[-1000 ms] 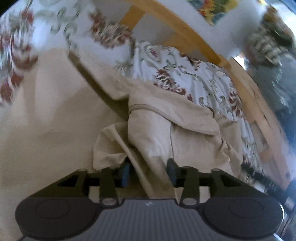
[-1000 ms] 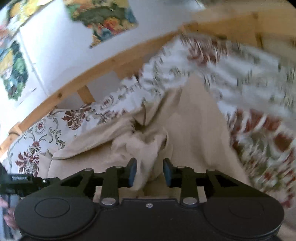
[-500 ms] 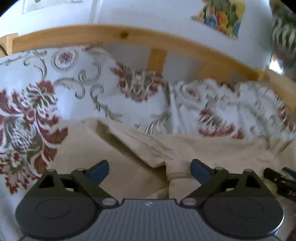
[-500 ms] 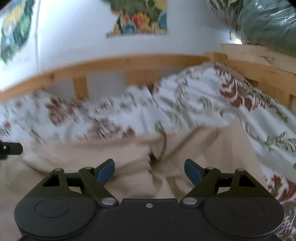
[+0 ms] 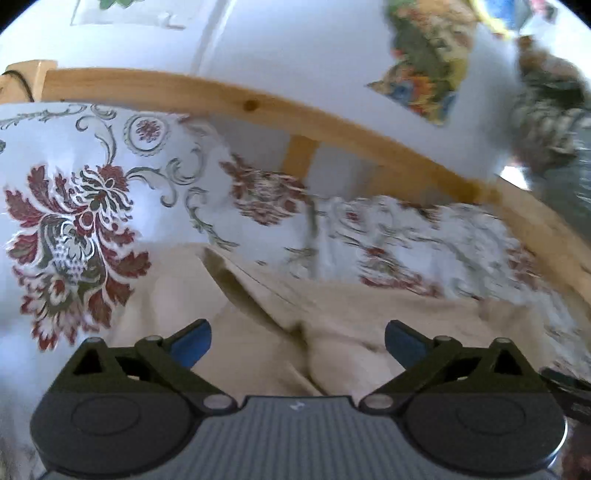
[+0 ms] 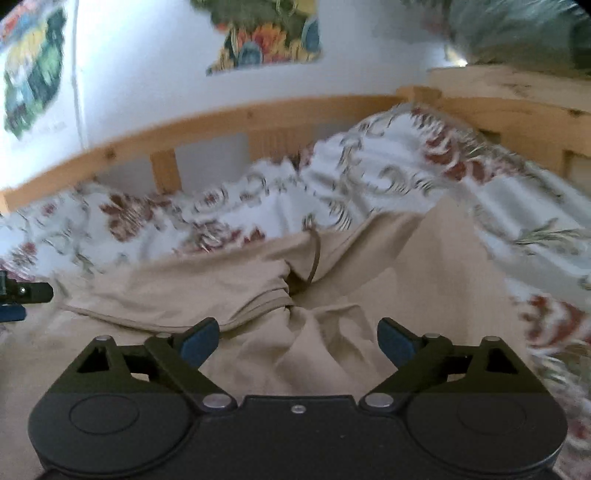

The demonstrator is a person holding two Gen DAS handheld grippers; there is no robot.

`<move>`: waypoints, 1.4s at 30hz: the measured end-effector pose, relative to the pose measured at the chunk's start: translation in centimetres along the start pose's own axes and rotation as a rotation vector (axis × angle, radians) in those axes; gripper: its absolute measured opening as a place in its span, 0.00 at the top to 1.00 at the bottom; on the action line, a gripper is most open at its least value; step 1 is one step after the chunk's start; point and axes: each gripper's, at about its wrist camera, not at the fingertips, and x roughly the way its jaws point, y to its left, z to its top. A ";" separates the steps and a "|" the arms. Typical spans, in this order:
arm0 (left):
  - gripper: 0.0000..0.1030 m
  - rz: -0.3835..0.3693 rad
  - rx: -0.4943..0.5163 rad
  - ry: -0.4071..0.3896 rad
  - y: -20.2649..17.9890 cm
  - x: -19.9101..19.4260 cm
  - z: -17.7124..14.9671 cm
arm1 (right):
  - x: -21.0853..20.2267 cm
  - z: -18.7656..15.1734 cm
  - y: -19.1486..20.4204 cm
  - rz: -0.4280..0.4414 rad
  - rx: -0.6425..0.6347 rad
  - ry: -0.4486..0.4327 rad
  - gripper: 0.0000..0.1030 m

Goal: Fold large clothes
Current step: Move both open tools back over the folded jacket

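Both tongs, left tongs [image 5: 298, 341] and right tongs [image 6: 297, 340], gape empty over the beige garment [image 6: 332, 295] on the bed [image 6: 388, 177], its bunched fold at twelve o'clock, nearer the right.

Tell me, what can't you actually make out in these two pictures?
- Beige garment: its type and full outline; the right gripper body hides its near part.
- Left view: the left gripper body covers the near cloth.
- Floral bedspread: pattern blurred on the right.
- Wall pictures: cut off, blurred.
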 end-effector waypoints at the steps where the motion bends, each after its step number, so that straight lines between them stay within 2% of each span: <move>1: 0.01 -0.020 0.005 0.016 -0.3 -0.8 -0.6 | -1.3 -0.4 0.0 -0.002 -0.019 -0.007 0.06; 4: 0.01 -0.048 0.077 0.108 -1.7 -1.4 -3.2 | -2.2 -1.9 0.2 -0.034 -0.087 0.015 0.04; 5: 0.01 -0.027 0.110 0.129 -2.1 -1.2 -3.8 | -1.6 -2.5 0.3 -0.057 -0.104 0.050 0.04; 7: 0.02 0.073 0.170 0.204 -2.7 0.0 -4.9 | -0.5 -3.3 0.1 -0.074 -0.094 0.113 0.06; 9: 0.03 0.124 0.154 0.269 -2.0 1.1 -5.2 | -0.5 -3.5 -0.3 -0.074 -0.052 0.155 0.06; 11: 0.04 0.124 0.113 0.258 -1.0 1.0 -4.8 | -1.8 -3.3 -0.5 -0.063 -0.031 0.149 0.06; 14: 0.04 0.168 0.114 0.242 -0.5 0.7 -4.1 | -4.8 -2.9 -0.1 -0.037 -0.053 0.134 0.03; 19: 0.04 0.126 0.035 0.227 -0.6 -2.6 -4.0 | -10.7 -4.2 0.5 0.036 -0.128 0.106 0.01; 22: 0.03 0.102 0.049 0.210 -1.1 -5.5 -4.4 | -13.5 -5.2 0.9 0.070 -0.207 0.111 0.01; 26: 0.01 0.115 0.115 0.188 -2.5 -9.8 -5.3 | -16.7 -6.5 2.0 0.116 -0.283 0.119 0.01; 31: 0.01 0.129 0.190 0.177 -4.9 -15.5 -7.7 | -20.2 -7.9 3.6 0.236 -0.334 0.174 0.01; 35: 0.01 0.105 0.245 0.191 -6.6 -19.2 -10.6 | -23.2 -9.8 5.7 0.328 -0.464 0.244 0.01; 38: 0.01 0.065 0.271 0.223 -7.4 -21.0 -13.0 | -24.4 -11.5 7.2 0.333 -0.567 0.296 0.01; 42: 0.01 0.011 0.323 0.267 -7.9 -21.8 -15.7 | -23.1 -13.9 8.1 0.265 -0.669 0.399 0.01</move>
